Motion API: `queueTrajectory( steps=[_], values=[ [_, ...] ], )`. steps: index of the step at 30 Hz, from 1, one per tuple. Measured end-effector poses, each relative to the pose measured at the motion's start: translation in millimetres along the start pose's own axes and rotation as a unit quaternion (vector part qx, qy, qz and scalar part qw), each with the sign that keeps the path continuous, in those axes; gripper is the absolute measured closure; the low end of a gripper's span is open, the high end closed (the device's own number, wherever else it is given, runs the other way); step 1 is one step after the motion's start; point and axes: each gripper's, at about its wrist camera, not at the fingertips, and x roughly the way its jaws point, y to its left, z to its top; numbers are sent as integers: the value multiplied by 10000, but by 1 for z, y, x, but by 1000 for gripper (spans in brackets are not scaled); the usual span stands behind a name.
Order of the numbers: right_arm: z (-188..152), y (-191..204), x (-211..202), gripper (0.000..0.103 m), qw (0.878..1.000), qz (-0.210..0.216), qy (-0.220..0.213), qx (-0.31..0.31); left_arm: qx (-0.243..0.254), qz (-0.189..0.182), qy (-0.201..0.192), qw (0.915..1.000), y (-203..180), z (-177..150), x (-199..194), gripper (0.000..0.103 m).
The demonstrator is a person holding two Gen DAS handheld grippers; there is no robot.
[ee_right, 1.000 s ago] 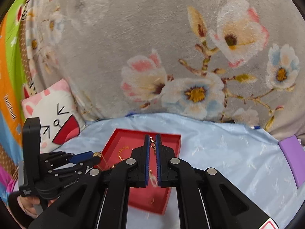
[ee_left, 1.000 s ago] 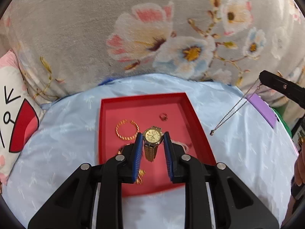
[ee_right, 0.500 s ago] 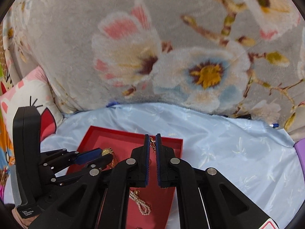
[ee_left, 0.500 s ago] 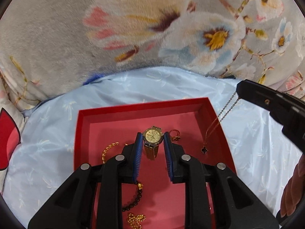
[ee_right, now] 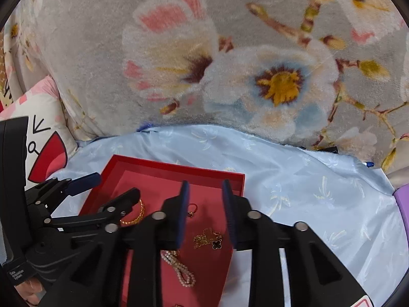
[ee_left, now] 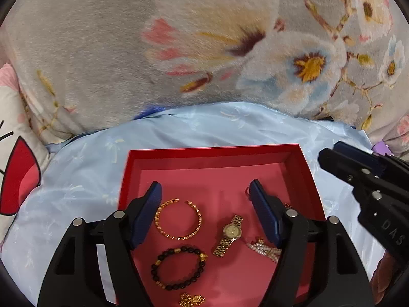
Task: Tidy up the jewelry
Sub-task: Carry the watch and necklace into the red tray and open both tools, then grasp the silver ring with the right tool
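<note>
I see a bed under a pale blue patterned sheet (ee_left: 209, 128). The red tray (ee_left: 214, 151) sits flat on it. Behind the tray a grey floral blanket (ee_left: 102, 51) piles up; left of the tray a cartoon pillow (ee_left: 15, 168); far right, something purple (ee_right: 402, 202), only its edge showing.

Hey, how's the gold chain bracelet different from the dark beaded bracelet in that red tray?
The gold chain bracelet is flat gold links all round; the dark beaded bracelet is round black beads with a few gold ones. The gold chain bracelet lies as an open loop, its ends apart at the top, while the dark beaded bracelet forms a closed ring. The gold one lies farther from the camera. Both lie flat in the red tray.
</note>
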Motion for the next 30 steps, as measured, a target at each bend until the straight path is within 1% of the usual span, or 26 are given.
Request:
queueTrajectory(
  steps=[3, 7, 9, 14, 17, 21, 22, 25, 29, 30],
  values=[
    [-1, -1, -15, 73, 9999, 68, -121, 22, -124, -26, -37, 9999, 9, -5, -13, 34],
    [-10, -2, -45, 71, 9995, 158, -283, 18, -132, -38, -203, 9997, 19, -19, -38, 32],
    [-20, -3, -64, 68, 9991, 196, -370, 17, -146, -18, -242, 9996, 23, -28, -51, 28],
    [-55, -4, -103, 67, 9991, 209, -361, -24, -172, -13, -197, 9997, 30, -62, -82, 28],
    [-83, -3, -122, 67, 9993, 206, -289, -71, -152, -4, -144, 9998, 31, -87, -97, 28],
    [-128, 2, -142, 66, 9997, 165, -129, -153, 14, 156, -107, 9998, 25, -126, -116, 27],
    [-139, 3, -145, 65, 9997, 162, -55, -176, 32, 127, -71, 9999, 23, -135, -120, 24],
    [-171, 9, -150, 65, 9995, 90, 189, -228, -19, 74, 62, 10000, 18, -163, -129, 23],
    [-207, 17, -152, 65, 9983, 285, 482, -128, 118, 240, 130, 9996, 4, -197, -138, 21],
    [-215, 19, -153, 65, 9979, 339, 541, -85, 153, 268, 146, 9994, 1, -204, -139, 19]
  ],
)
